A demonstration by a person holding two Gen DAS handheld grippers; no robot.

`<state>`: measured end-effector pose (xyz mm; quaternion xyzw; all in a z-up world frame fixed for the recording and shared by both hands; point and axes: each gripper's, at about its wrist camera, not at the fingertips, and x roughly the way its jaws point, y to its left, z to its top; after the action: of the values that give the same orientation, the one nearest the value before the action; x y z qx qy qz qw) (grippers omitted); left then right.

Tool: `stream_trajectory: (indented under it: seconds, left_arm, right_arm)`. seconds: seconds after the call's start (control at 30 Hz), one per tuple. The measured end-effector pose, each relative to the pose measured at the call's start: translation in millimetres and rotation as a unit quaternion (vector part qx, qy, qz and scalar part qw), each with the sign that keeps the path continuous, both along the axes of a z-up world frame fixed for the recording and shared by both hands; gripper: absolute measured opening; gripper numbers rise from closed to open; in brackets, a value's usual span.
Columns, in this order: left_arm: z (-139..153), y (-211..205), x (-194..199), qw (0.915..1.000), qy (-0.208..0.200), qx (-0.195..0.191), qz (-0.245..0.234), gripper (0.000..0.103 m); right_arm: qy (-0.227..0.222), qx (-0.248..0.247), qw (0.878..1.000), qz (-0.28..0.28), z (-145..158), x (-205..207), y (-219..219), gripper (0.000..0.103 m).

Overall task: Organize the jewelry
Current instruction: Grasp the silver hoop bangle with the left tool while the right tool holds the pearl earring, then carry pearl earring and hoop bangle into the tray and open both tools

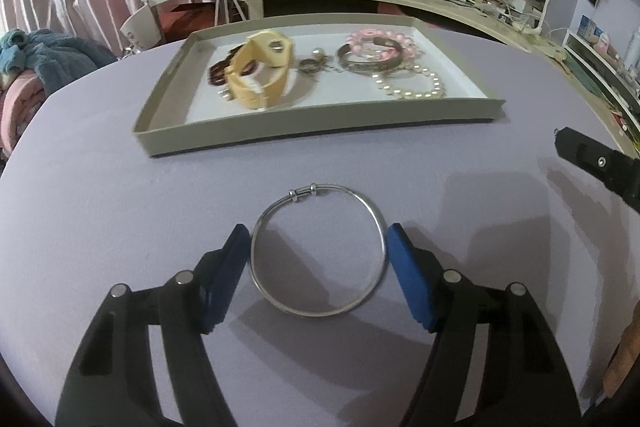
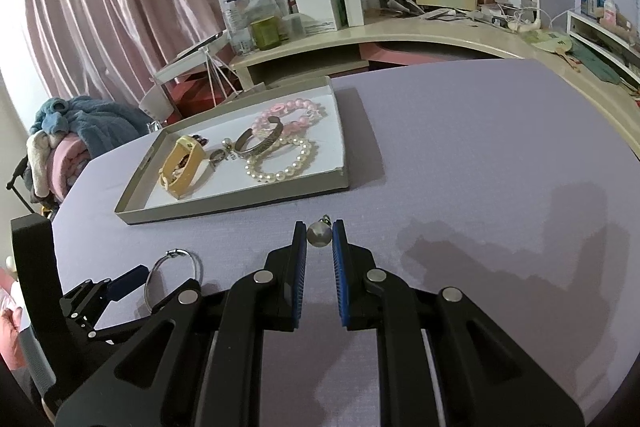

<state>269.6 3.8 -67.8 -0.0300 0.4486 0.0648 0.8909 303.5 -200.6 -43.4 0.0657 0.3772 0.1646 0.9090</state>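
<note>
A thin silver bangle [image 1: 318, 251] lies flat on the lilac table, between the blue pads of my open left gripper [image 1: 318, 235]; the pads sit just outside its rim. In the right wrist view the bangle [image 2: 172, 277] lies at lower left by the left gripper [image 2: 120, 285]. My right gripper [image 2: 319, 235] is shut on a small round pearl pendant [image 2: 319, 234] with a metal loop, held just above the table. A shallow grey tray [image 1: 320, 129] beyond holds a cream watch [image 1: 262, 67], a pink bead bracelet [image 1: 380, 41], a pearl bracelet [image 1: 408, 83] and a metal cuff.
The tray [image 2: 236, 205] sits on the far left part of the table in the right wrist view. The right gripper's finger [image 1: 600, 163] shows at the right edge of the left wrist view. A cluttered beige desk [image 2: 400, 31] stands behind, with pink curtains and piled clothes at left.
</note>
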Motion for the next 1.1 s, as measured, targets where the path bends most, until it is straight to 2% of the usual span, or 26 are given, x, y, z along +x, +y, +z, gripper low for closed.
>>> stream_trajectory:
  seconds: [0.27, 0.5, 0.77, 1.1]
  left_arm:
    - [3, 50, -23, 0.9994, 0.003, -0.002, 0.035, 0.070]
    - [25, 88, -44, 0.9974, -0.030, 0.008, 0.065, 0.070]
    - [59, 104, -58, 0.9943, -0.082, 0.008, 0.068, 0.070]
    - [78, 99, -64, 0.9910, -0.124, -0.006, 0.051, 0.070]
  right_arm:
    - [-0.002, -0.006, 1.000, 0.026, 0, -5, 22, 0.014]
    - [-0.016, -0.018, 0.998, 0.056, 4, -14, 48, 0.014]
    - [-0.026, -0.028, 0.996, 0.077, 8, -22, 66, 0.014]
    - [-0.046, -0.040, 0.995, 0.073, 16, -25, 70, 0.014]
